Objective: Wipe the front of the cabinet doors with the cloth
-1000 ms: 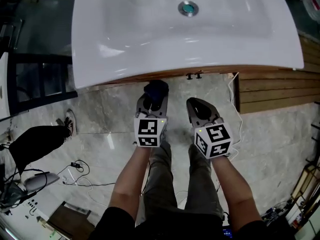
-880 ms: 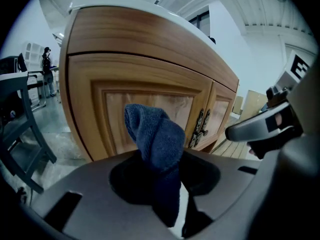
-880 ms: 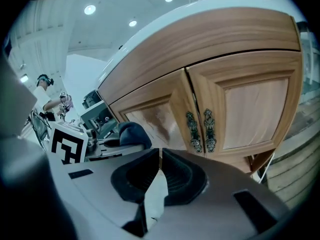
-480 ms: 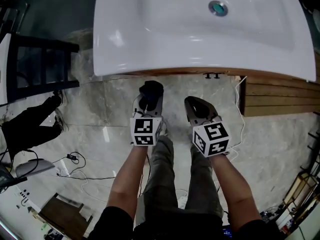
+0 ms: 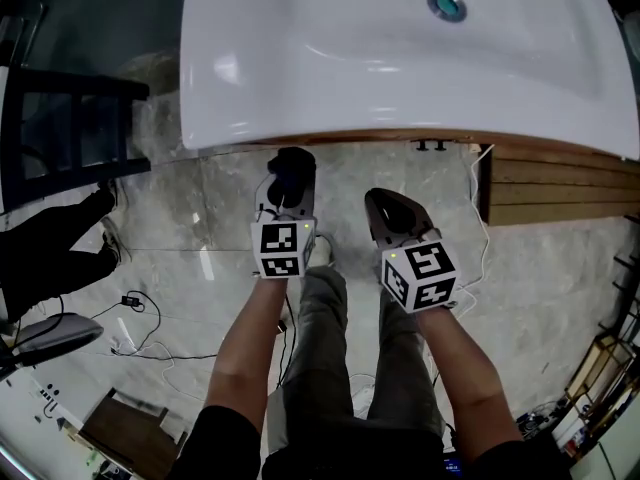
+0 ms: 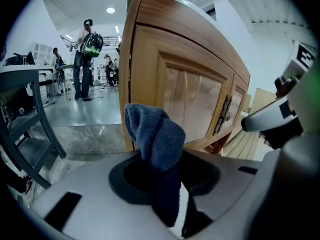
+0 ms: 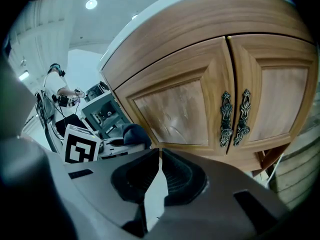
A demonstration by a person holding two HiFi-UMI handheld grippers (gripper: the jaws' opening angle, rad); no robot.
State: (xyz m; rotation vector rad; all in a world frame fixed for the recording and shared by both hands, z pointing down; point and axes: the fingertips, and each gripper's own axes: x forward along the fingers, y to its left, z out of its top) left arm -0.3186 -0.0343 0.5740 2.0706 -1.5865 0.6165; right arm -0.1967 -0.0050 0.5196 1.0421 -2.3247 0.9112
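The sink [image 5: 350,68] is hiding the doors [image 7: 200,104] from our head view. Our left hand-held gripper [image 5: 287,190] is clenching the cloth [image 6: 156,144] near the left door, closer than half a second ago. Our right hand-held gripper [image 5: 392,216] is hanging closed and empty.

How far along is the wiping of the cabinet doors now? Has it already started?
Done: the cloth is clamped in the left gripper and sits close to the left door. In hand: the approach; I cannot tell whether the cloth touches it yet. Left: wiping both doors, the right door included. The right gripper is shut and empty.
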